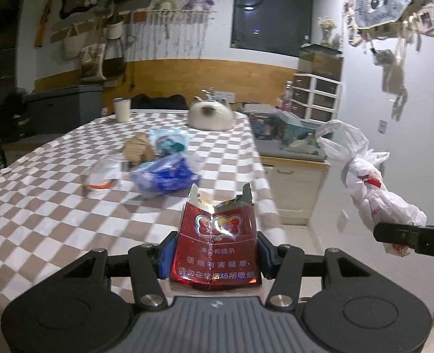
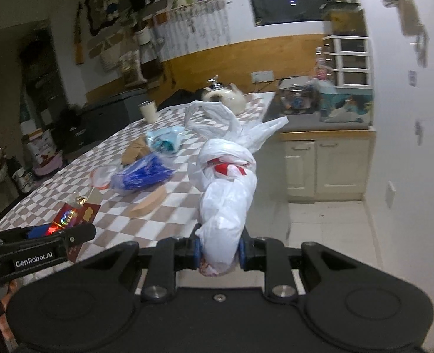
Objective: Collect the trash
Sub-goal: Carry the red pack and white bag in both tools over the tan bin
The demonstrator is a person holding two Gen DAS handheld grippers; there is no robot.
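Observation:
My left gripper (image 1: 215, 257) is shut on a torn red cigarette pack (image 1: 215, 235), which stands upright between the blue pads above the near edge of the checkered table (image 1: 40, 206). My right gripper (image 2: 219, 251) is shut on a twisted white plastic bag (image 2: 227, 194) with red print; that same white bag (image 1: 366, 182) shows at the right of the left wrist view. From the right wrist view the left gripper (image 2: 55, 236) with the red pack (image 2: 70, 216) sits at the lower left. More trash lies on the table: a blue wrapper (image 1: 165, 176), a brown paper piece (image 1: 137, 148), a light blue packet (image 1: 168, 141).
A cat-shaped white cushion (image 1: 211, 116) and a white cup (image 1: 122, 110) stand at the table's far end. A cream cabinet (image 2: 325, 167) with a cluttered grey counter (image 2: 319, 122) sits right of the table, with tiled floor (image 2: 328, 235) in front. White drawers (image 1: 316, 97) stand against the wall.

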